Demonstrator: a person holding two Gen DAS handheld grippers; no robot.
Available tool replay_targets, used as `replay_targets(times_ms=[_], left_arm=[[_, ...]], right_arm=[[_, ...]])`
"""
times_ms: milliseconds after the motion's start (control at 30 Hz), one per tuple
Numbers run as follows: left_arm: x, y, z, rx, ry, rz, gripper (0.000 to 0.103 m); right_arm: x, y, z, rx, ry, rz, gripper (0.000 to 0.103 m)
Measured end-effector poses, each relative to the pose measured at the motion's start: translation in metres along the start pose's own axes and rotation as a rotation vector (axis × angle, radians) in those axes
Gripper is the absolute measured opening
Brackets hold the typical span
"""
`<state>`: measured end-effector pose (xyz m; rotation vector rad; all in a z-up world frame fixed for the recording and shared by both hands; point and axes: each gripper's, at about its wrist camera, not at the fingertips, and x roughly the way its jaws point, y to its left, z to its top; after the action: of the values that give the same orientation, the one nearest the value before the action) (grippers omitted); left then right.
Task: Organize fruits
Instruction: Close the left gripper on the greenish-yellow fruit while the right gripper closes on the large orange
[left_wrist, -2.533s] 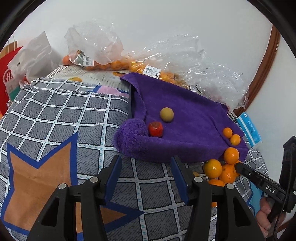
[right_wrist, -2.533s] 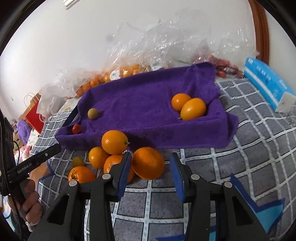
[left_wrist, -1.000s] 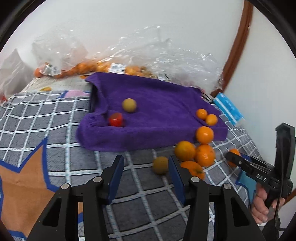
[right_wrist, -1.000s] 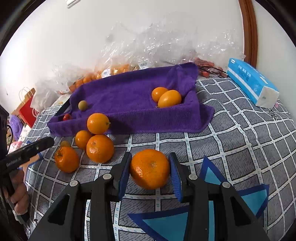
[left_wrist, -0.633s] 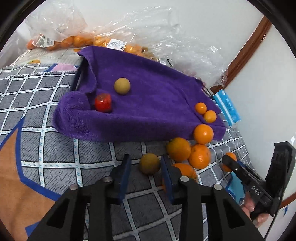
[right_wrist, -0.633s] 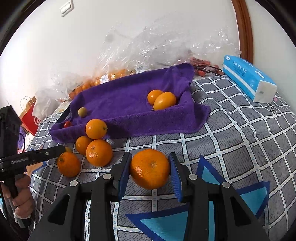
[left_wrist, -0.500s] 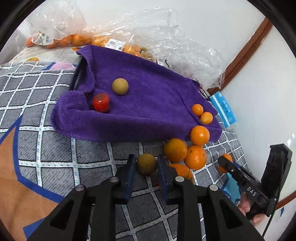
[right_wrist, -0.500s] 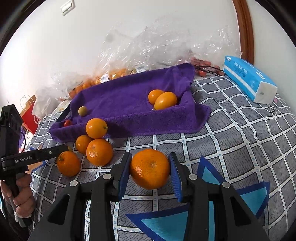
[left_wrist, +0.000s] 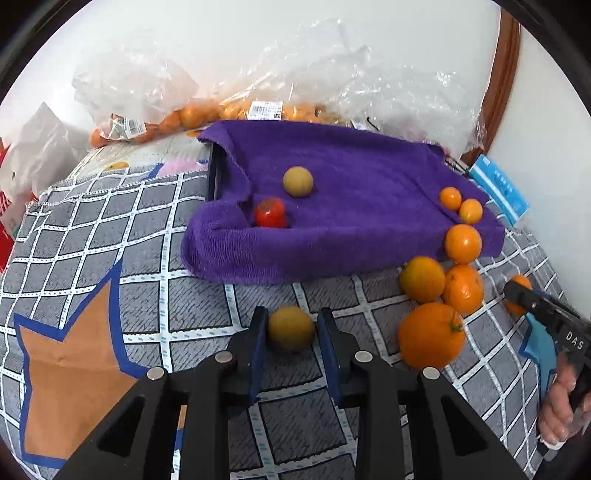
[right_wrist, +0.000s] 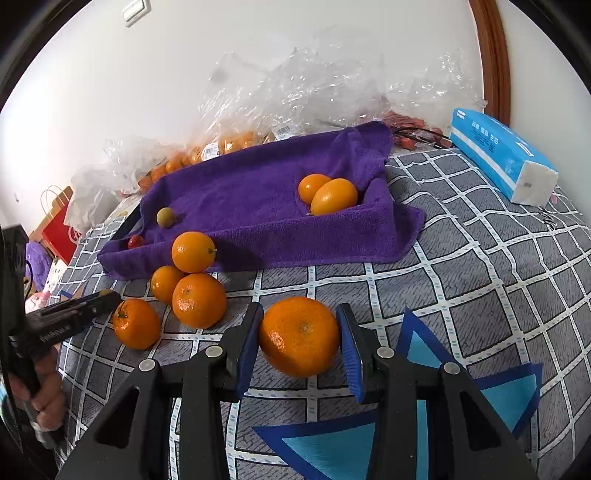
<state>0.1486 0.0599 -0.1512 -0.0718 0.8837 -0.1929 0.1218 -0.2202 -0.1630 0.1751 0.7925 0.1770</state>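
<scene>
Yellow-green fruit (left_wrist: 291, 328): clamped between the pads of the left gripper (left_wrist: 290, 334), over the checked cloth (left_wrist: 110, 229) just in front of the purple towel (left_wrist: 354, 206).
Large mandarin (right_wrist: 299, 336): clamped in the right gripper (right_wrist: 300, 341), on the same cloth.
Four oranges (right_wrist: 198, 300): clustered at the towel's near edge, between the two grippers.
On the towel: a second yellow-green fruit (left_wrist: 297, 181), a small tomato (left_wrist: 270, 217) and two kumquats (right_wrist: 333, 196).
Behind: clear bags (left_wrist: 332, 66) of oranges against the wall; blue tissue pack (right_wrist: 502, 158) at the right.
</scene>
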Motion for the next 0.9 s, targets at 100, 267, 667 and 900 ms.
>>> replay_targets(times_ms=[100, 267, 667, 900], left_arm=[[-0.002, 0.011, -0.001, -0.051, -0.007, -0.054, 0.024], [-0.002, 0.018, -0.003, -0.099, -0.012, -0.109, 0.024], [-0.02, 0.015, -0.006, -0.088, -0.099, -0.159, 0.024], [-0.031, 0.014, -0.007, -0.082, -0.158, -0.146, 0.024]], right_arm=[[0.0, -0.002, 0.0, 0.01, 0.0, 0.009, 0.041], [0.0, 0.002, 0.0, -0.015, 0.003, 0.002, 0.04], [-0.002, 0.009, -0.003, -0.061, -0.003, 0.005, 0.04], [-0.008, 0.007, -0.003, -0.049, -0.031, -0.002, 0.04]])
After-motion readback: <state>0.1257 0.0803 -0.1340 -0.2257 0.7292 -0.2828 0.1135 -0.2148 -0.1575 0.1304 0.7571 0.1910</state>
